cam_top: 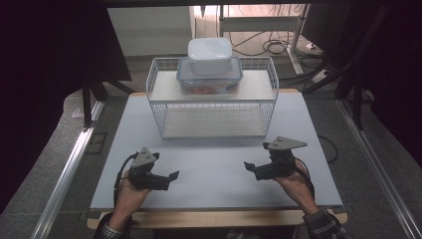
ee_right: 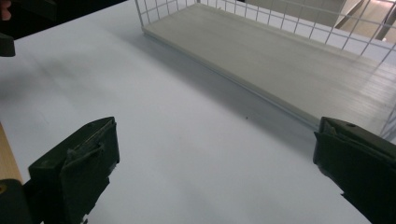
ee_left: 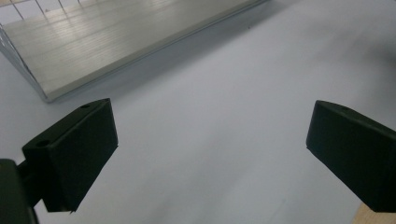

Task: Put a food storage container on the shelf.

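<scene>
White wire makes up the rack [cam_top: 211, 107], a two-level shelf standing at the far middle of the pale table [cam_top: 214, 169]. On the rack's upper board sits a clear lidded box [cam_top: 209, 78] with something orange inside, and a smaller white lidded box [cam_top: 209, 55] is stacked on top of it. The rack's lower board [ee_left: 116, 42] lies bare. Near of the rack and toward its left end, the left gripper [cam_top: 174, 176] rests low over the table in a hand, jaws spread wide with nothing between them; the left gripper view looks across bare tabletop to the rack's lower board. Near of the rack and toward its right end, the right gripper [cam_top: 247, 165] is held the same way, jaws likewise parted and empty, well apart from both boxes
</scene>
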The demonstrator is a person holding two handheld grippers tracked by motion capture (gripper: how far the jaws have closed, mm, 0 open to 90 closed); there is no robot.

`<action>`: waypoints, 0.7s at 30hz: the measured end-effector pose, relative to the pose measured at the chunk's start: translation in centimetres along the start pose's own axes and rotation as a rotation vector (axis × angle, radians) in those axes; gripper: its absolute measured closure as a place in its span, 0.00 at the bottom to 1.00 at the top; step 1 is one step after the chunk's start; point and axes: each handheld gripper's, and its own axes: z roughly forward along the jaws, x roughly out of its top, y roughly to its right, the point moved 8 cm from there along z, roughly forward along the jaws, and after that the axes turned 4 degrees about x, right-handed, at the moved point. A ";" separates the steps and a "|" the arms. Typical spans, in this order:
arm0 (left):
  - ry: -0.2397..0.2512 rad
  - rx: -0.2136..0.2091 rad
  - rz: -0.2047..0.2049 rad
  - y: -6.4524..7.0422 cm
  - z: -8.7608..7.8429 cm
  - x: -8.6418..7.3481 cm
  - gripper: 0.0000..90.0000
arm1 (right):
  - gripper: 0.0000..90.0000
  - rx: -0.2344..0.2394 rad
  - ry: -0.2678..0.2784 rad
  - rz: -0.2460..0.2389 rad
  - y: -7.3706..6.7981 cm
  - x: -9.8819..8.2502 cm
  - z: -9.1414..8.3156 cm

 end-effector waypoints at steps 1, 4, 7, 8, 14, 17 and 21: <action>-0.008 0.005 0.003 0.0 0.0 -0.3 0.02 | 0.01 -0.002 -0.002 0.001 0.0 -0.2 0.0; -0.014 0.006 0.000 -0.1 0.1 -0.7 0.02 | 0.01 -0.004 -0.006 0.007 0.1 -0.6 -0.1; -0.021 0.004 -0.005 -0.1 0.2 -1.2 0.02 | 0.01 -0.008 -0.010 0.013 0.2 -1.2 -0.3; -0.027 0.001 -0.006 0.0 0.3 -1.5 0.02 | 0.01 -0.011 -0.011 0.015 0.3 -1.5 -0.4; -0.047 -0.002 -0.002 0.3 0.5 -2.5 0.01 | 0.01 -0.016 -0.032 0.030 0.5 -2.7 -0.5; -0.056 -0.004 -0.006 0.3 0.6 -2.9 0.01 | 0.01 -0.017 -0.038 0.038 0.6 -3.3 -0.6; -0.069 0.000 -0.003 0.3 0.7 -3.3 0.01 | 0.01 -0.021 -0.051 0.039 0.7 -3.9 -0.6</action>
